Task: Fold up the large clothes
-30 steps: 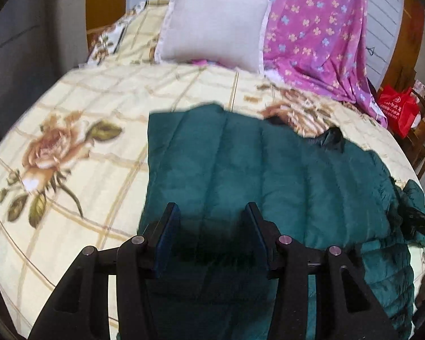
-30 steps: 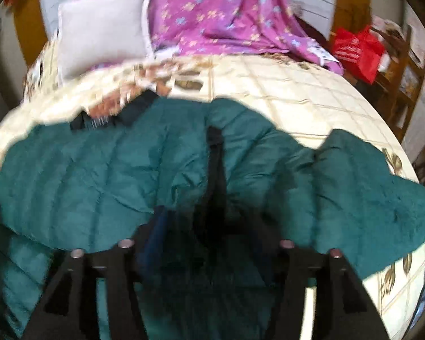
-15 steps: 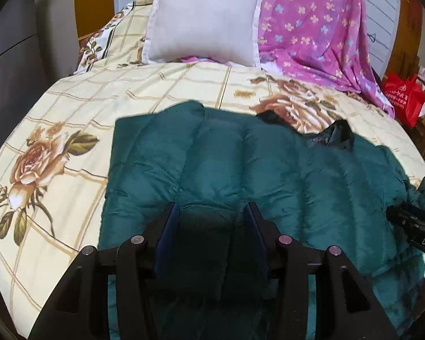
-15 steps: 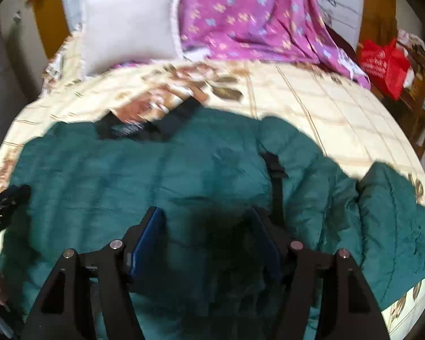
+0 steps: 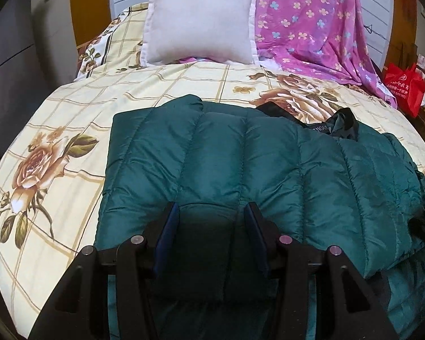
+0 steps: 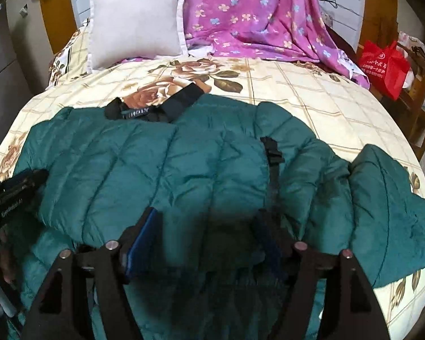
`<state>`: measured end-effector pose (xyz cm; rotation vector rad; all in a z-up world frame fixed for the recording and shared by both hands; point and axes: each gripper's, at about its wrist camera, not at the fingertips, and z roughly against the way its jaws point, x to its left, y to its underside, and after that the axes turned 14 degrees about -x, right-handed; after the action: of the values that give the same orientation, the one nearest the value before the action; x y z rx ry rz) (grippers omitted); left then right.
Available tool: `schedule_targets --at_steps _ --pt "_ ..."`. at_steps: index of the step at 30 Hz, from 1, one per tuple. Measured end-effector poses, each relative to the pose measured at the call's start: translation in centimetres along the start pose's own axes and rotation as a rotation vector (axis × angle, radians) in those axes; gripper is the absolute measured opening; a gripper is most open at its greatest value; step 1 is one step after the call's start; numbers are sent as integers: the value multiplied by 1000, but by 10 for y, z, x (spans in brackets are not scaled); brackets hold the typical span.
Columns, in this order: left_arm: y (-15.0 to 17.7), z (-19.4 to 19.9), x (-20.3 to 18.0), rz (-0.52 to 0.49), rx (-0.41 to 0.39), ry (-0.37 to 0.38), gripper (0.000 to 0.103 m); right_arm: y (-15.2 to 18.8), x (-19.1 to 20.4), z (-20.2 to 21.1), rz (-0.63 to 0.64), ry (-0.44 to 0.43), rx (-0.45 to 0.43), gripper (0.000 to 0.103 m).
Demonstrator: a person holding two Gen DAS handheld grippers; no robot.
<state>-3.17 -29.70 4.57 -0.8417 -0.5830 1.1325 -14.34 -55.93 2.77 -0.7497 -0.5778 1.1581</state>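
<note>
Bed with a rose-print sheet (image 5: pixel 70 107), teal puffer jacket (image 5: pixel 212 155) spread flat across it, your tongs at its near edge.

Ahead of both tongs the jacket lies folded over on itself, its black collar (image 6: pixel 155 107) at the far side and one loose sleeve (image 6: pixel 388 212) off to the right of your right tongs (image 6: pixel 209 243). Your left tongs (image 5: pixel 211 238) sit part-open with a thick fold of the quilted hem pinched between the pads, so that edge looks held. Your right tongs are opening around a bulge of padding; the blur hides whether the pads press on it. Expect the jacket to be light, soft and springy, with a slick shell: padding will puff back and slide. Take hold at the hem or a stitched seam, through both layers, rather than on a fat quilted panel.
</note>
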Motion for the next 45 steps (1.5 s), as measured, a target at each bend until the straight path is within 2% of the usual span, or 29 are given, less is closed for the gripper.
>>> schedule_targets --at_steps 4,7,15,30,45 --pt "1 1 -2 -10 -3 -5 27 14 1 -12 6 3 1 78" --pt "1 6 -1 14 5 -4 27 13 4 -9 23 16 13 78" --pt "6 41 -10 64 14 46 26 16 -3 28 -38 2 3 79" --pt "16 114 -58 46 -34 143 26 41 -28 87 -94 23 -13 83" --pt "31 145 -116 7 -26 190 26 63 -67 123 -101 62 -25 83"
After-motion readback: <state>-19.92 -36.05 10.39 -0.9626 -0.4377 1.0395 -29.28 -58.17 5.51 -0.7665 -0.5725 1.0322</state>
